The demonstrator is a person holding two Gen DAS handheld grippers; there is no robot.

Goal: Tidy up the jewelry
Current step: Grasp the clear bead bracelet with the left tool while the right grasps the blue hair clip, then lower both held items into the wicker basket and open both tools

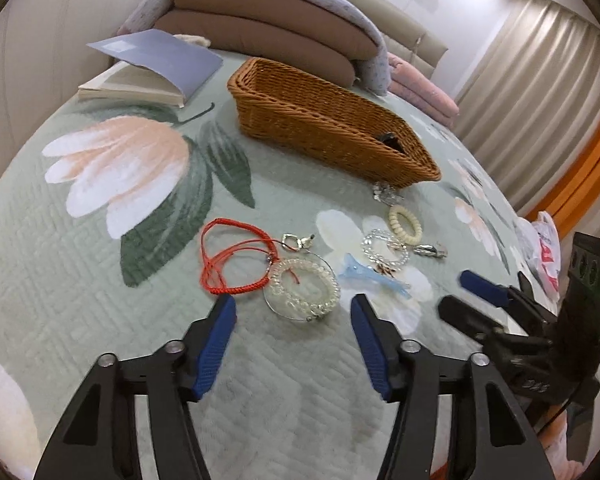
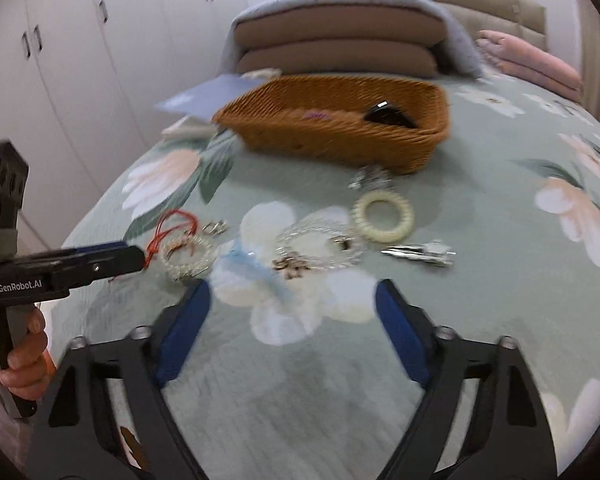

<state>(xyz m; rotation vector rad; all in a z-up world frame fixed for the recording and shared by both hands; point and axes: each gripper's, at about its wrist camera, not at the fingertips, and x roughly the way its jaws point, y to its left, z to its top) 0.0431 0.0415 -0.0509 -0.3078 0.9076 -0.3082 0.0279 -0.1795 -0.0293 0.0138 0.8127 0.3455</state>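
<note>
Jewelry lies scattered on a green floral bedspread (image 1: 100,280). A red cord bracelet (image 1: 232,258), a clear spiral ring (image 1: 304,284), a blue hair clip (image 1: 374,274), a clear bead bracelet (image 1: 384,246), a cream spiral ring (image 1: 405,227) and silver clips (image 1: 432,250) lie before a brown wicker basket (image 1: 324,120). My left gripper (image 1: 292,312) is open just short of the clear spiral ring. My right gripper (image 2: 294,292) is open and empty, above the blue clip (image 2: 256,266). The basket (image 2: 340,128) holds a dark item (image 2: 388,114).
An open book with a blue cover (image 1: 152,68) lies left of the basket. Stacked brown pillows (image 1: 268,32) and folded pink blankets (image 1: 424,92) sit at the headboard. A plastic bag (image 1: 544,248) lies at the right bed edge. White wardrobes (image 2: 80,60) stand at left.
</note>
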